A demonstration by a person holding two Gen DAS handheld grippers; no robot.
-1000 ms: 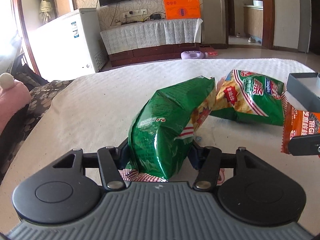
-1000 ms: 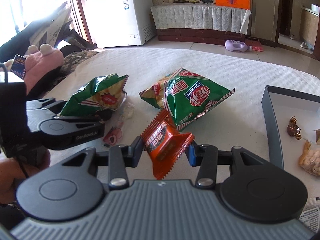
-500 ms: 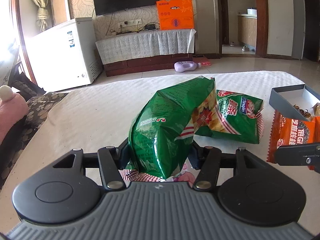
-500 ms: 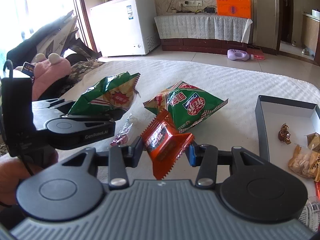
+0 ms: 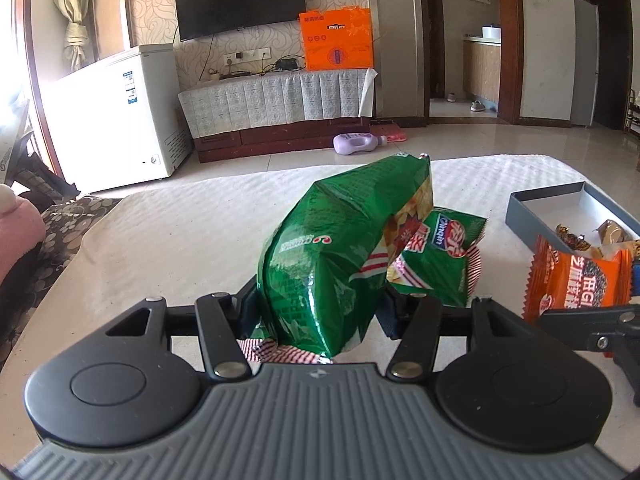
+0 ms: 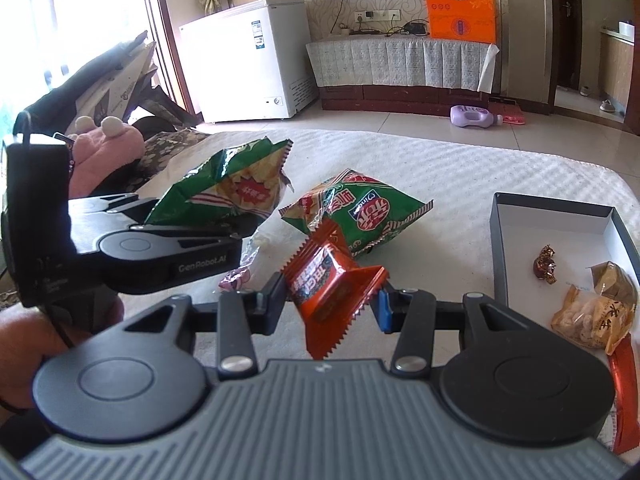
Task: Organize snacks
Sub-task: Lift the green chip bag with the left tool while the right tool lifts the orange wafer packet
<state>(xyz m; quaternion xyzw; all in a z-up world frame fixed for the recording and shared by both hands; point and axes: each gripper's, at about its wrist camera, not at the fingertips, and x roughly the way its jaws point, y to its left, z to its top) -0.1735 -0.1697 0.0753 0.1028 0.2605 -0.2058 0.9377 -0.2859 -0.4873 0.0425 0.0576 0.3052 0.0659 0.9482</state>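
My left gripper (image 5: 316, 312) is shut on a green chip bag (image 5: 340, 252), held clear of the white table. In the right wrist view that same bag (image 6: 228, 188) sticks out of the left gripper (image 6: 236, 228) at the left. My right gripper (image 6: 330, 300) is shut on an orange snack packet (image 6: 328, 284), which shows at the right edge of the left wrist view (image 5: 576, 280). A second green chip bag (image 6: 356, 208) lies flat on the table between both grippers (image 5: 436, 264). A grey box (image 6: 552, 216) with a few wrapped snacks stands to the right.
A small pink-wrapped sweet (image 6: 236, 276) lies on the white tablecloth (image 5: 180, 232) under the left gripper. A red packet (image 6: 624, 392) rests at the box's near end. A pink plush toy (image 6: 104, 148) and a patterned sofa are left of the table.
Both grippers have risen and moved toward the grey box with their packets still held. The box has come further into both views.
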